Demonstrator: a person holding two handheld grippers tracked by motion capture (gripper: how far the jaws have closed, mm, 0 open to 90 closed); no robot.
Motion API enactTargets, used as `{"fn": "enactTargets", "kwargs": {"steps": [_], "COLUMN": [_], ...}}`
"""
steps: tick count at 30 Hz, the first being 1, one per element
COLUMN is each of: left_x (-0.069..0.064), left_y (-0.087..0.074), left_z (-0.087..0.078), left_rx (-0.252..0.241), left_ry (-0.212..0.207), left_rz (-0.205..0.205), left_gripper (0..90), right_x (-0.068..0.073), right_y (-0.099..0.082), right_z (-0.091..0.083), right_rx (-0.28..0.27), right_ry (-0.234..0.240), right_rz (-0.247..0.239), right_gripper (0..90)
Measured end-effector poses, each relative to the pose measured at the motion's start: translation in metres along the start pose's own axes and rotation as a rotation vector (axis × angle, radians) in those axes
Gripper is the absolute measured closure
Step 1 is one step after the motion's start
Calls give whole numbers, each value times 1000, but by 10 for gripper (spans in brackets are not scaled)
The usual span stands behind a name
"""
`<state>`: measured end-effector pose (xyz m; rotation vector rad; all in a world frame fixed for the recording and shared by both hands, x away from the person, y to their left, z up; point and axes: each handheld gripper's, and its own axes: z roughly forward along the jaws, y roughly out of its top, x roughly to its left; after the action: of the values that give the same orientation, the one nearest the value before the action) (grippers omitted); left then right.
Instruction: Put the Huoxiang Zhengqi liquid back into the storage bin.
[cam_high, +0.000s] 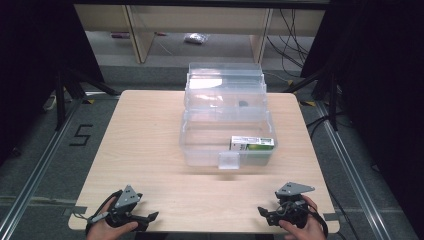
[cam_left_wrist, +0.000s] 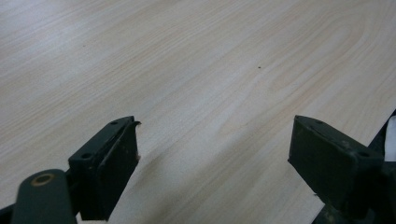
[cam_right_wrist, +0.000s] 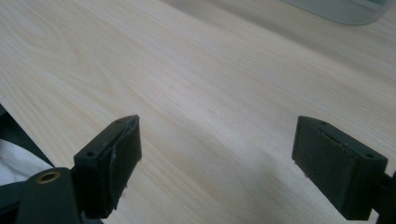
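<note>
A clear plastic storage box (cam_high: 192, 150) stands at the middle of the wooden table (cam_high: 145, 140), its lid (cam_high: 225, 82) tipped up behind it. Inside, at the front right, lies a green and white carton (cam_high: 252, 143). My left gripper (cam_high: 150, 217) rests at the table's near left edge, held by a hand, jaws open over bare wood (cam_left_wrist: 215, 154). My right gripper (cam_high: 264, 213) rests at the near right edge, also open over bare wood (cam_right_wrist: 217, 158). Both are well short of the box. A corner of the box (cam_right_wrist: 345, 11) shows at the top of the right gripper view.
A small clear latch tab (cam_high: 229, 161) sticks out at the box's front. Black tripod legs (cam_high: 65, 90) and cables (cam_high: 325, 120) stand on the floor to either side of the table. A shelf unit (cam_high: 145, 30) is behind.
</note>
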<state>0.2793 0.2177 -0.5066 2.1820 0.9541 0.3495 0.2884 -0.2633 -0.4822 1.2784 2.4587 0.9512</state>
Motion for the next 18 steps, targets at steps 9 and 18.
{"fn": "enactTargets", "kwargs": {"steps": [9,18], "left_x": [0,0], "left_y": [0,0], "left_z": [0,0], "left_rx": [0,0], "left_ry": [0,2], "left_rz": [0,2], "left_gripper": [152,152], "right_x": [-2,-4], "right_y": [-1,-1], "right_z": [0,0], "right_rx": [-3,-6], "right_ry": [-5,-11], "right_rz": [-10,-23], "right_gripper": [167,167]}}
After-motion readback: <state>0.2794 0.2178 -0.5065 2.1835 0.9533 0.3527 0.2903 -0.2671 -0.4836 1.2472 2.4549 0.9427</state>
